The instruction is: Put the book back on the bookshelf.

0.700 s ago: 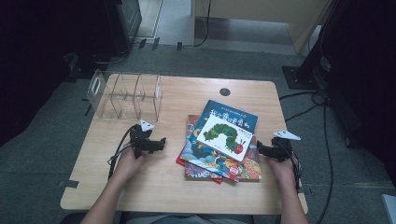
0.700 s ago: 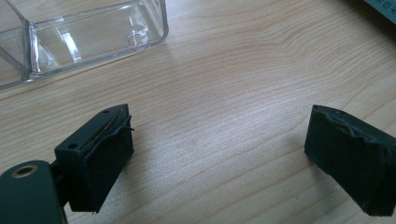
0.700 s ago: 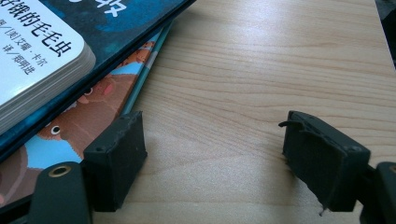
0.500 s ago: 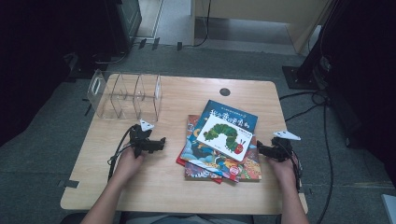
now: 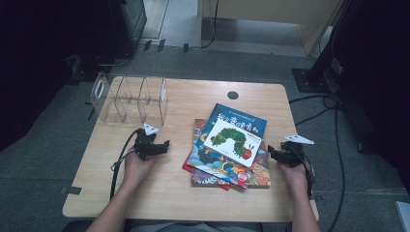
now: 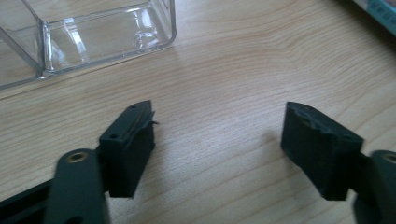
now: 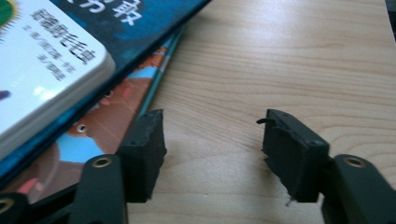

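High view shows, low in the frame, the left gripper (image 5: 153, 146) at lower left and the right gripper (image 5: 280, 154) at lower right, both with jaws spread and nothing between them. Between them, at centre, lies the stack of picture books (image 5: 227, 147) on the wooden table (image 5: 169, 193). Farther up, at upper left, stands the clear divided organizer (image 5: 130, 99).

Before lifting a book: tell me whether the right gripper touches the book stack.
Apart. In the right gripper view, bare table shows between the right gripper and the book stack.
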